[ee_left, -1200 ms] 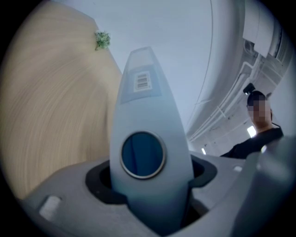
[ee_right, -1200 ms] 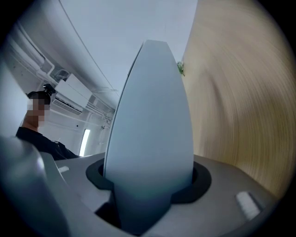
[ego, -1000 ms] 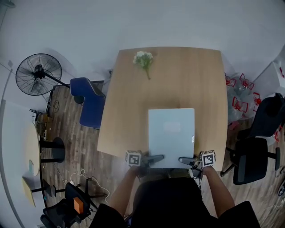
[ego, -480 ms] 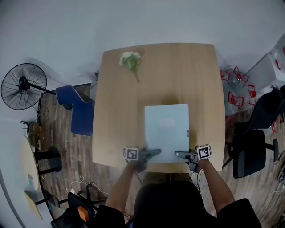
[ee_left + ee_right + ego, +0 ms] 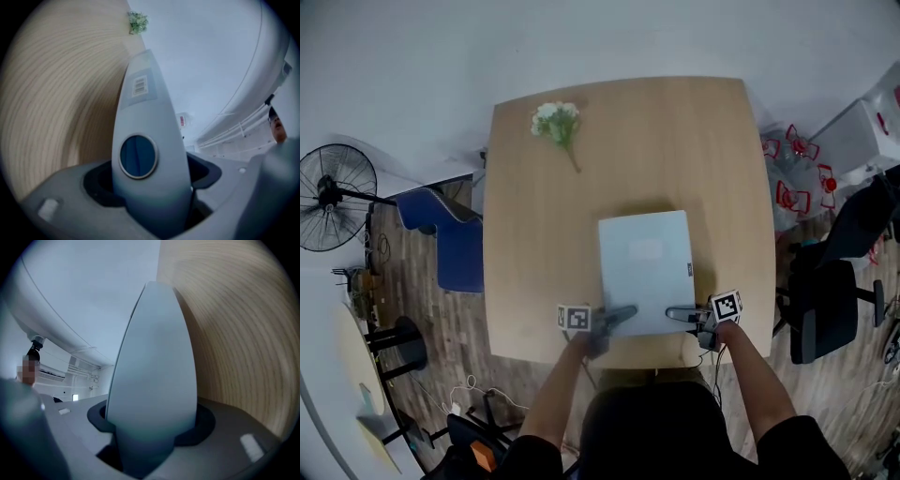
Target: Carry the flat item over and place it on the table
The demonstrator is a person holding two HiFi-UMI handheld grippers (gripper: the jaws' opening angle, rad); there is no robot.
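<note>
Pale flat item (image 5: 645,281) over table (image 5: 534,234), barcode label (image 5: 139,86) (print unreadable)

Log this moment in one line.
left gripper: shut on flat item | right gripper: shut on flat item | flat item: over table, near side

**Readable text:** none in any view.

**Entries, all illegible:**
1. Barcode sticker (image 5: 139,86): a pale label with a block of fine bars, on the face of the flat item (image 5: 151,154), ahead of the left hand-held gripper (image 5: 145,197). The print is too small to read.
2. Left square marker (image 5: 575,318): a black-and-white pattern on the cube behind the left hand-held gripper's tips. It has no letters or digits.
3. Right square marker (image 5: 727,306): the same kind of pattern, on the cube behind the right hand-held gripper (image 5: 675,312).
4. Dark mark (image 5: 688,269): on the flat item's edge, just ahead of the right hand-held gripper. It is too small to read.
5. Red-and-white label on a distant container (image 5: 182,121): beyond the left hand-held gripper and to its right. It is blurred.
</note>
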